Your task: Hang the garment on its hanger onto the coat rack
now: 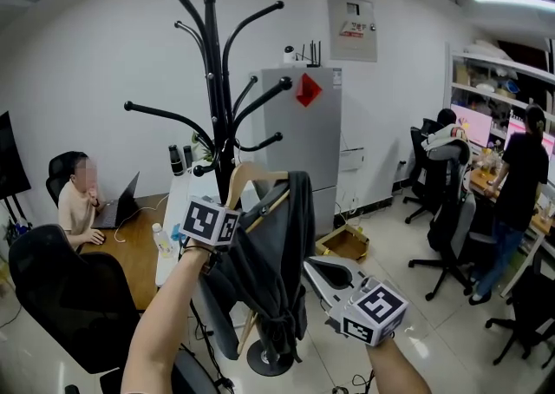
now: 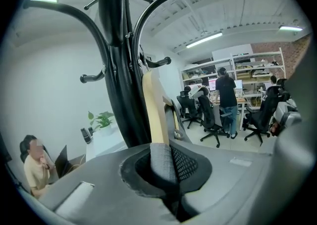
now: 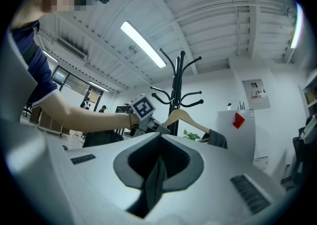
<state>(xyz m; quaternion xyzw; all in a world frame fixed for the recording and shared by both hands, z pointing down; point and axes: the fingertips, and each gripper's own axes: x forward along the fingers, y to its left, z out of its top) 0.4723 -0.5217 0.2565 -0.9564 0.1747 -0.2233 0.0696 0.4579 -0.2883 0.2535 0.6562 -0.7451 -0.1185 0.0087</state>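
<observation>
The left gripper (image 2: 162, 157) is clamped hard on the hanger (image 2: 154, 105). Its jaws pinch the pale wooden arm, which rises straight out from between the pads. Right behind it stands the rack (image 1: 212, 80). In the left gripper view the black pole (image 2: 116, 70) fills the frame just left of the wood, with pegs (image 1: 256, 17) curling out overhead.

From the head view, the hanger's top sits against the pole, below the lower pegs. The hook is hidden, so I can't tell whether it is over a peg. The garment (image 1: 279, 245), dark grey, drapes off the hanger and hangs in front of the pole. It falls between the two grippers, its hem above the rack's round base (image 1: 269, 357).

The right gripper (image 3: 158, 167) sits lower and to the right, its tip just beside the cloth. Whether it touches the cloth I can't say. Its jaws are pressed together with nothing between them. Its own view looks up past the person's left arm and the marker cube (image 3: 142, 107) to the hanger's shoulder and the rack beyond.

Behind the rack stands a grey cabinet (image 1: 312, 149) with a red diamond on its door. At far left, a person (image 1: 80, 201) sits at a desk (image 1: 130, 249) with a laptop (image 1: 121, 206). Off to the right are black chairs (image 1: 451, 227) and more people (image 1: 525, 175) at workstations.
</observation>
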